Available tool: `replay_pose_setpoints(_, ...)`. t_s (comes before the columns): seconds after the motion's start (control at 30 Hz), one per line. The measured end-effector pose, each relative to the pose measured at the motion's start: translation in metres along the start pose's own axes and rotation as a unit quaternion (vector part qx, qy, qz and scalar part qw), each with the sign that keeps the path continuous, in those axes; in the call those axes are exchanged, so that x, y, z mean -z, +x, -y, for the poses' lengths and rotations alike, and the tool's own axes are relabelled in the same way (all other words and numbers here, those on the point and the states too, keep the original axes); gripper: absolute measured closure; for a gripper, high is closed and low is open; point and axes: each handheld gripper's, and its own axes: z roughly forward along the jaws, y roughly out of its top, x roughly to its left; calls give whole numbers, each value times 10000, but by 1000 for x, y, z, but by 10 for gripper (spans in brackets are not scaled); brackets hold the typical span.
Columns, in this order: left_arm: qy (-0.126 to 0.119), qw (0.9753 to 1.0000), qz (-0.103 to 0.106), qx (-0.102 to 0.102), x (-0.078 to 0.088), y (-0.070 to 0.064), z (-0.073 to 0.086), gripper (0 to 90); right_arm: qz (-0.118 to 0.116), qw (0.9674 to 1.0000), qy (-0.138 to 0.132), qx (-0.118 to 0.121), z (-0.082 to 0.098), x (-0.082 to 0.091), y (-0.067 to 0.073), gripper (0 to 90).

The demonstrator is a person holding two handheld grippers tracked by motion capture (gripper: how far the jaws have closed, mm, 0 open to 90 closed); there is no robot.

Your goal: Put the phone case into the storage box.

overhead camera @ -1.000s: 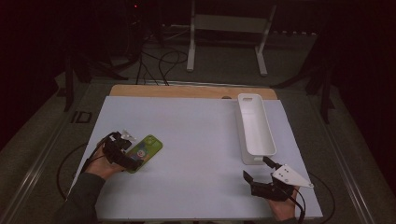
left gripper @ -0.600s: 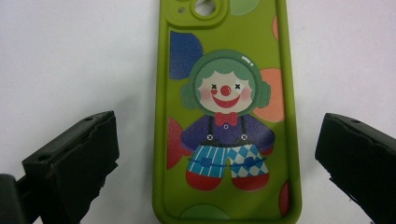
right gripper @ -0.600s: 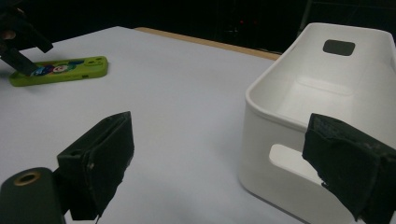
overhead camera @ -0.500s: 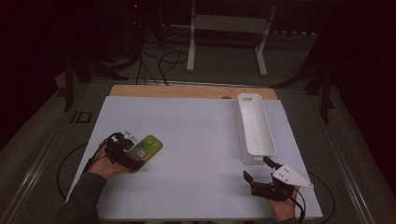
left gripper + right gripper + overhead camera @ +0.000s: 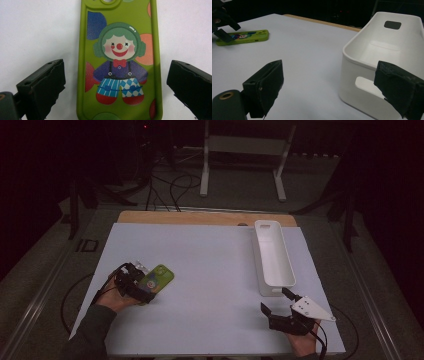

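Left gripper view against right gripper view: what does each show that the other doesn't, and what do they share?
The left gripper view alone makes out the clown picture on the green phone case, lying between open jaws. The right gripper view alone has the white bin, its inside bare, and the wooden table edge. Both have the phone case flat on the white table top.

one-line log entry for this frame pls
left hand-held gripper: open, jaws either side of green clown phone case, no contact | right hand-held gripper: open, idle by white bin | case flat on white tabletop
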Motion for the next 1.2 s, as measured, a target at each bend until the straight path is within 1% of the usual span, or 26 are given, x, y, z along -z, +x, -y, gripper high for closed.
replay_pose_setpoints(0.3, 101, 9999, 23, -10, -3, 0, 0, 44, -2, 10000, 3, 0, 0, 0, 0, 88)
replay_pose_setpoints(0.47, 151, 9999, -10, -4, -4, 0, 0, 57, 18, 10000, 3, 5, 0, 0, 0, 88)
replay_pose_setpoints(0.7, 232, 9997, -17, -52, -6, -2, 0, 69, 41, 9999, 29, 103, 0, -1, 2, 88)
replay_pose_setpoints(0.83, 234, 9997, 23, -60, -7, -2, 0, 87, 53, 10000, 36, 74, 0, 0, 1, 88)
replay_pose_setpoints(0.97, 243, 9997, 89, -14, -7, 0, 0, 105, 60, 9999, 33, 82, 0, 0, 1, 88)
replay_pose_setpoints(1.0, 252, 9996, 91, 24, -8, 1, 0, 95, 59, 9999, 34, 79, 0, 0, 1, 88)
replay_pose_setpoints(1.1, 262, 9995, 148, 36, -8, 2, 0, 95, 61, 9999, 30, 82, 0, 0, 1, 88)
replay_pose_setpoints(1.2, 272, 9995, 178, -12, -7, 2, 0, 117, 61, 9999, 29, 87, 0, 0, 1, 88)
